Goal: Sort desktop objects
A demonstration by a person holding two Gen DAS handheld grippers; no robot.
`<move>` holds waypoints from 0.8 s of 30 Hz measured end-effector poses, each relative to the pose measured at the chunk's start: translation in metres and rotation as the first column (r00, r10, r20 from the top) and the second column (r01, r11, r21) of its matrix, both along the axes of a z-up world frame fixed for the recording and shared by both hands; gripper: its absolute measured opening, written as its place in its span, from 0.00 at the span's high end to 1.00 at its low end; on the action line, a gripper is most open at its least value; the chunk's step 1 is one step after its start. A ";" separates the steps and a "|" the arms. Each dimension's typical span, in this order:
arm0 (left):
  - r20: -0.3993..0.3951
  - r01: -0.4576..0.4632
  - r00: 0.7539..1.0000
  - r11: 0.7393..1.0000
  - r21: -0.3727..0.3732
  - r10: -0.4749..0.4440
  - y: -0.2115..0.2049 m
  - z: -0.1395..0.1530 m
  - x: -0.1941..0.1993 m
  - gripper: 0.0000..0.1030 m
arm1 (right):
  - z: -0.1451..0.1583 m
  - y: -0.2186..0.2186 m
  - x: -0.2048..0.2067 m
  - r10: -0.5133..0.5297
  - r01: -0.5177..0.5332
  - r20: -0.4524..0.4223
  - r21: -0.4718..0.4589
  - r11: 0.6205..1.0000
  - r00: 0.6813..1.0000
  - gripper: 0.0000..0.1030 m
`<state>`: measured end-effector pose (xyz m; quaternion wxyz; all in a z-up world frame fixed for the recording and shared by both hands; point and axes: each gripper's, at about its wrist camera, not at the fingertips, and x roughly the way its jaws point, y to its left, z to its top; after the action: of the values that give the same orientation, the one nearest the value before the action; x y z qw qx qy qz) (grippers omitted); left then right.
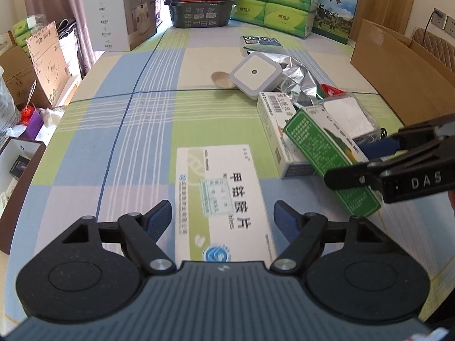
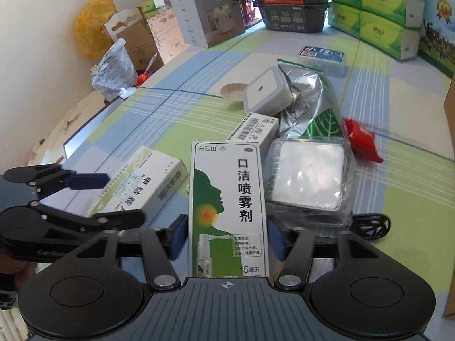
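Note:
My left gripper (image 1: pixel 223 221) is open over the checked tablecloth. A white-and-green medicine box (image 1: pixel 224 204) lies flat between its fingers, with a gap on each side. The right wrist view shows the same box (image 2: pixel 148 182) with the left gripper (image 2: pixel 111 199) straddling it. My right gripper (image 2: pixel 227 240) is shut on a green-and-white throat spray box (image 2: pixel 227 199), pads pressed on its long sides. From the left wrist view this spray box (image 1: pixel 321 147) is tilted, in the right gripper (image 1: pixel 398 164), above a white barcode box (image 1: pixel 278 130).
Behind lie a square white night light (image 1: pixel 254 75), a silver foil bag (image 1: pixel 298 76), a wooden dish (image 1: pixel 221 79), a plastic-wrapped white square (image 2: pixel 307 179), a red packet (image 2: pixel 361 139), a blue-lidded case (image 2: pixel 324 55) and a black cable (image 2: pixel 372 224). A cardboard box (image 1: pixel 398 71) stands right; cartons and tissue packs line the far edge.

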<state>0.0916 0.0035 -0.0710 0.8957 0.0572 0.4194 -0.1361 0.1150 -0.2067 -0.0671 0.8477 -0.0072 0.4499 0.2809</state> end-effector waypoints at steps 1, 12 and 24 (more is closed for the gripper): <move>-0.006 0.001 1.000 1.000 0.008 -0.001 -0.003 -0.001 0.003 0.27 | 0.000 0.000 -0.001 0.003 -0.003 0.004 -0.007 1.000 1.000 0.47; -0.038 -0.024 0.999 0.999 0.048 0.026 -0.004 -0.014 0.009 0.34 | -0.003 0.004 0.000 0.011 -0.011 -0.004 -0.009 1.000 1.000 0.48; 0.000 -0.066 0.998 0.998 0.014 0.066 0.002 0.011 -0.017 0.34 | 0.024 0.007 -0.023 -0.011 0.014 0.135 -0.025 1.000 0.991 0.49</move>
<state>0.0745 0.0051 -0.0603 0.8992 0.0496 0.4222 -0.1034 0.0923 -0.2001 -0.0428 0.8778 -0.0343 0.3950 0.2687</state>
